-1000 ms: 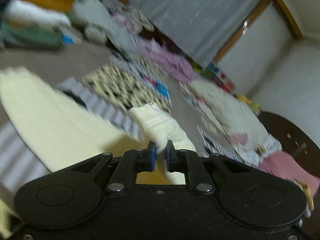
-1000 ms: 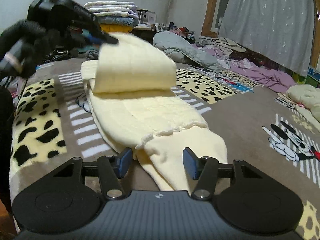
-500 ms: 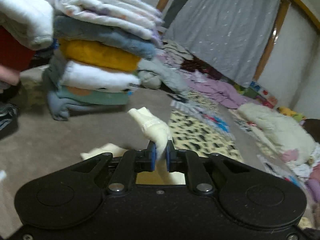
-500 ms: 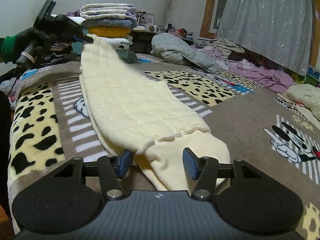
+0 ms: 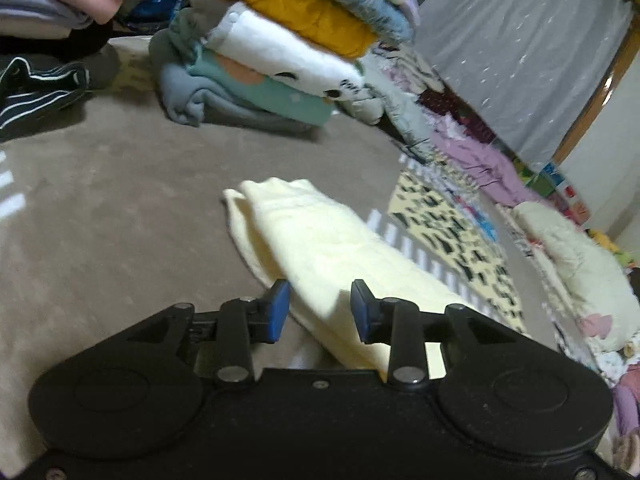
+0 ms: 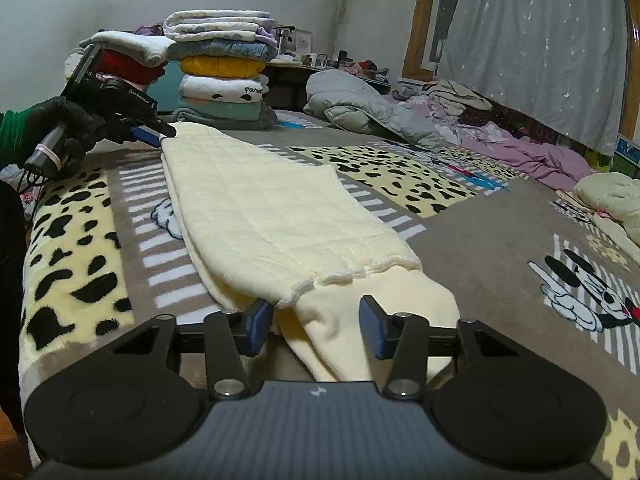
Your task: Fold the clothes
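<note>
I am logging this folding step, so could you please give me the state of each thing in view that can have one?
Left gripper: jaws open, holding nothing.
Right gripper: jaws open, straddling the garment's near end.
Cream garment: lying flat in a long strip on the blanket.
Stack of clothes: folded, piled upright.
Grey jacket: crumpled, unfolded.
Purple clothes: loose heap, unfolded.

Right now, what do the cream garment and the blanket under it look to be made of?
Cream garment: soft quilted knit, probably cotton, matte, with stitched diamond lines; its end looks fleecy. Blanket: plush fleece, likely synthetic, fuzzy printed pile with a slight sheen.
</note>
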{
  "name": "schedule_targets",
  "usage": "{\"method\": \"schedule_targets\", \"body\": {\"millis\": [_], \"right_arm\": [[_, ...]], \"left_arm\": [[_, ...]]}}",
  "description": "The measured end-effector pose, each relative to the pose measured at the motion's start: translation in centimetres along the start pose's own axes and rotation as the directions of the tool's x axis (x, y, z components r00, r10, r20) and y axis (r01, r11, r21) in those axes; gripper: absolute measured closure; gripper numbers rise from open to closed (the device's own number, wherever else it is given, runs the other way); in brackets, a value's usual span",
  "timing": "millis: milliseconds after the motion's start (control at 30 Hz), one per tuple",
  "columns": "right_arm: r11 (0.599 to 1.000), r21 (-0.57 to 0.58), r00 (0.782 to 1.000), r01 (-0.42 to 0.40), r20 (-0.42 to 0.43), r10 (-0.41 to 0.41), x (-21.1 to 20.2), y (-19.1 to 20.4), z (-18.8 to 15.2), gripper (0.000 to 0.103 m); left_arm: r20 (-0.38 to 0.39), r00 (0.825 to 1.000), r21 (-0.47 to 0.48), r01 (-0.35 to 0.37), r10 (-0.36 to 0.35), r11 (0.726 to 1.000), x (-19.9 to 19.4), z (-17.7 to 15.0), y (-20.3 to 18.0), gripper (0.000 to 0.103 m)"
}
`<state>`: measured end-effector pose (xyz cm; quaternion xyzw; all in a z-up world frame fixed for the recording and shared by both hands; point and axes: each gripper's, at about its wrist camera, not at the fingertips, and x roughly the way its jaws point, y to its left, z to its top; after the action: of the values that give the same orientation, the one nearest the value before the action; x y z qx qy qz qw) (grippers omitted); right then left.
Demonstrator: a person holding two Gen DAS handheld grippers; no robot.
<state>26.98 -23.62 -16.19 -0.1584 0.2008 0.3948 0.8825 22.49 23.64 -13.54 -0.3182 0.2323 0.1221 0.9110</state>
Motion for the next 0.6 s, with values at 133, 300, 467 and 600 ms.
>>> {"method": "schedule_targets", "body": {"millis": [133, 300, 467, 600], "right_arm": [[0.999, 0.040, 0.999, -0.031, 0.013, 0.030, -0.3, -0.5, 0.3, 0.073], [0.997, 0.064, 0.999, -0.035, 0.023, 0.034, -0.2, -0.8, 0.5, 0.081], [0.990, 0.131, 0.997, -0.041, 0.063, 0.033, -0.5, -2.4, 1.7, 0.088], [0.984, 0.177, 0.995, -0.018, 0.099, 0.001, -0.4, -4.1, 2.7, 0.090]], "left_arm": [[0.010, 1.000, 0.003, -0.007, 0.007, 1.000, 0.0, -0.1, -0.8, 0.072], [0.025, 0.999, 0.034, -0.034, 0.033, 0.999, 0.1, 0.3, -1.9, 0.093], [0.064, 0.998, 0.053, -0.001, -0.002, 0.999, -0.5, 1.9, -3.6, 0.096], [0.085, 0.996, 0.059, 0.028, -0.033, 0.998, 0.1, 3.6, -5.4, 0.096]]}}
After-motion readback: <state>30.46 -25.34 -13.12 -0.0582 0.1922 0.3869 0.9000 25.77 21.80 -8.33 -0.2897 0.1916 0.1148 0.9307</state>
